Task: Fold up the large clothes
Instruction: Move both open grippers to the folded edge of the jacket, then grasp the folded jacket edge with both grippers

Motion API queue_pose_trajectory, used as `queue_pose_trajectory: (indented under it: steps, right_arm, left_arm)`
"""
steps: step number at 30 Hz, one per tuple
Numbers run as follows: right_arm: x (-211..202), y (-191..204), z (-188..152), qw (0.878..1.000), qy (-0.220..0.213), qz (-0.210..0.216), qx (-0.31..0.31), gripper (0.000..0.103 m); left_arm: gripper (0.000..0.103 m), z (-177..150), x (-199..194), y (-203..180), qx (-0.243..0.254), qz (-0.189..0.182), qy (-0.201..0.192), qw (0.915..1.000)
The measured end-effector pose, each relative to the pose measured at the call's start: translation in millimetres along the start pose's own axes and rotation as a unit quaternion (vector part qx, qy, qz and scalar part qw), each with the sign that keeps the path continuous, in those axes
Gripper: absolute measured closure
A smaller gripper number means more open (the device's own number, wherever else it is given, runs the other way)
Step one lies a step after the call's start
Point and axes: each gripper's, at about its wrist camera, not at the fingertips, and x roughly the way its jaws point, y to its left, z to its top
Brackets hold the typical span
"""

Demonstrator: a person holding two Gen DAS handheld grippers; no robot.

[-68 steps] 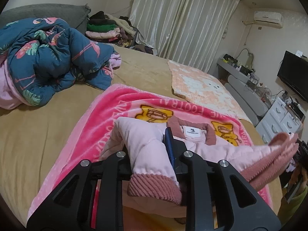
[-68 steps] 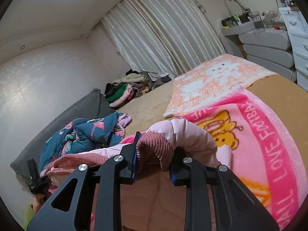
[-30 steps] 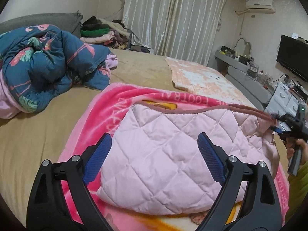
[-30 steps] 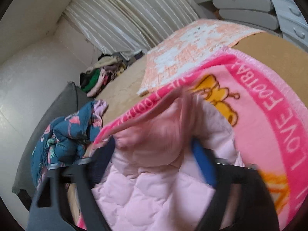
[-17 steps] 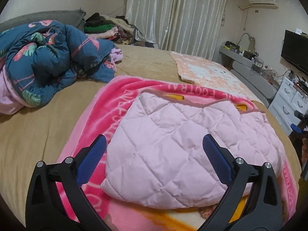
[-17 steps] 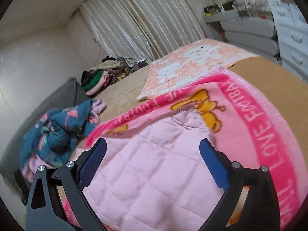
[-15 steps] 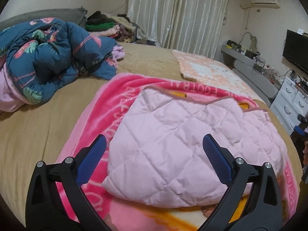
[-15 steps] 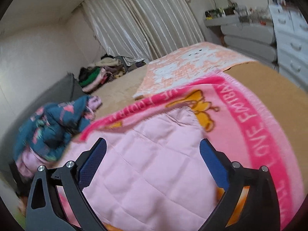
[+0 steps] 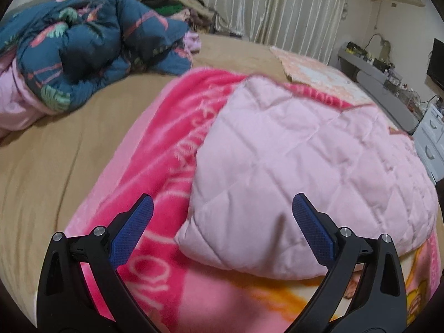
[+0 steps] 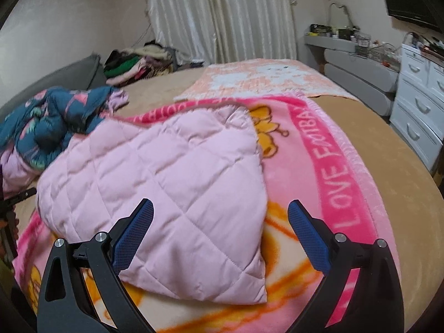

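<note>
The fingers (image 9: 313,227) of both grippers were wide open, holding nothing. For a neat fold, each should pinch a near corner of the pink quilted jacket (image 10: 166,183).

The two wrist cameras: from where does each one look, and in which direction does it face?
Left wrist: on the left gripper, looking down at the near left corner of the pink quilted jacket; its open fingers show.
Right wrist: on the right gripper, over the jacket's near right corner; its open fingers show.
Shared: jacket, pink blanket, blue floral quilt, curtains.
</note>
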Motion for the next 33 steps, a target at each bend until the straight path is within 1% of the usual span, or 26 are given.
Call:
queue_pose_trajectory:
  steps: [2, 5, 11, 17, 19, 22, 24, 25, 26, 27, 28, 29, 30, 31, 32, 33]
  right_arm:
    - [12.5, 3.3, -1.2, 1.0, 0.017, 0.002, -0.008, 0.006]
    - [22.4, 7.8, -1.3, 1.0, 0.024, 0.009, -0.017, 0.006]
    - [43.2, 13.4, 1.2, 0.999, 0.035, -0.01, -0.039, 0.004]
    - [50.7, 9.6, -2.4, 0.999, 0.031, -0.006, -0.026, 0.004]
    - [54.2, 4.8, -3.8, 0.999, 0.037, 0.002, -0.012, 0.004]
    - [57.2, -3.4, -2.3, 0.999, 0.034, 0.0, 0.01, 0.005]
    - [57.8, -3.4, -1.7, 0.999, 0.031, 0.001, 0.014, 0.006]
    - [57.9, -1.2, -1.1, 1.0, 0.028, 0.007, 0.011, 0.02]
    - [57.9, 1.0, -0.8, 1.0, 0.028, 0.003, 0.009, 0.028]
    - [57.4, 1.7, -0.5, 1.0, 0.025, -0.004, 0.009, 0.03]
    - [56.5, 1.4, 0.1, 1.0, 0.02, -0.005, 0.014, 0.044]
    - [56.2, 0.8, -0.5, 1.0, 0.017, -0.005, 0.019, 0.051]
    - [55.4, -1.0, -0.1, 0.999, 0.013, -0.001, 0.029, 0.054]
    - [54.2, -1.8, -0.2, 0.999, 0.009, 0.002, 0.033, 0.068]
    - [52.0, -1.1, 0.1, 1.0, 0.004, 0.002, 0.03, 0.074]
    - [49.9, 0.4, 0.5, 1.0, 0.0, 0.0, 0.026, 0.077]
  left_arm:
    - [0.009, -3.5, 9.5, 1.6, -0.007, -0.01, 0.015, 0.9998]
    - [0.009, -5.3, 19.0, 1.7, -0.017, -0.03, 0.022, 0.9991]
    - [0.009, -1.6, 33.1, -8.8, -0.005, -0.027, 0.029, 0.9992]
    - [0.009, -1.6, 40.3, -14.7, -0.005, -0.029, 0.026, 0.9992]
    - [0.009, -1.9, 41.7, -14.3, -0.008, -0.031, 0.026, 0.9991]
    - [0.009, -1.9, 42.1, -13.0, -0.009, -0.037, 0.025, 0.9989]
    - [0.009, -1.2, 43.3, -12.6, -0.012, -0.039, 0.026, 0.9988]
    - [0.009, -0.8, 43.7, -13.5, -0.011, -0.038, 0.026, 0.9989]
    - [0.011, -0.7, 43.6, -15.4, -0.008, -0.037, 0.026, 0.9989]
    - [0.017, -0.4, 43.8, -15.0, -0.003, -0.039, 0.026, 0.9989]
    - [0.024, -0.5, 42.9, -17.3, 0.004, -0.039, 0.024, 0.9989]
    - [0.027, -0.5, 41.9, -19.8, 0.011, -0.036, 0.022, 0.9991]
    - [0.036, -0.6, 41.6, -22.7, 0.016, -0.033, 0.021, 0.9991]
    - [0.048, -0.4, 40.5, -25.9, 0.023, -0.031, 0.02, 0.9991]
    - [0.053, -0.2, 38.3, -29.8, 0.034, -0.027, 0.016, 0.9989]
    - [0.061, 0.6, 36.9, -33.9, 0.044, -0.023, 0.014, 0.9987]
